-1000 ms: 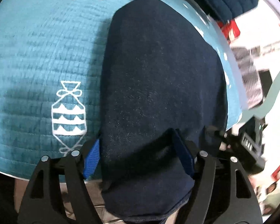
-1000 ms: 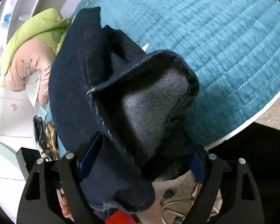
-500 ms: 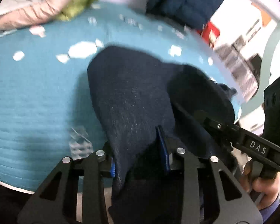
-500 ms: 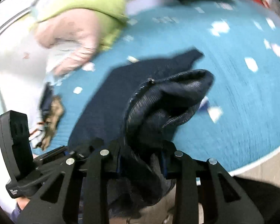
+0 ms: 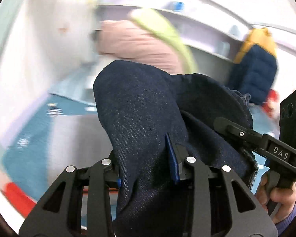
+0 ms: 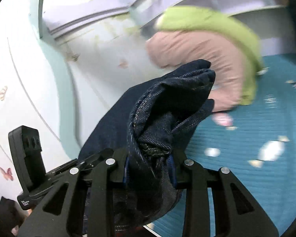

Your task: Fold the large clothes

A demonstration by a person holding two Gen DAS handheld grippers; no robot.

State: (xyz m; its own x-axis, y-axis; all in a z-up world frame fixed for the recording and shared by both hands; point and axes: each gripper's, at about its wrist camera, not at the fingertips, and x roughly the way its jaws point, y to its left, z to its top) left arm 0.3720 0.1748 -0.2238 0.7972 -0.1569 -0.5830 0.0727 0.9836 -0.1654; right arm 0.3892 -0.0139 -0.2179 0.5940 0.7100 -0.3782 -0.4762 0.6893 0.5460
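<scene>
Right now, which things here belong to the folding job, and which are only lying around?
Part of the job:
dark denim garment
left claw, shut on it
right claw, shut on it
teal quilt

Only lying around:
pink and green bundle
navy and yellow puffer jacket

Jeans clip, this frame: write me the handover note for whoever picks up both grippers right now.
Left gripper: shut on the dark jeans.
Right gripper: shut on a bunched seam of the same jeans.
Jeans are lifted above the teal bedspread; a pink and green bundle lies behind.
Done: both ends gripped and raised. No finished fold visible.
Left: lay flat on the bedspread, fold over, release.
</scene>
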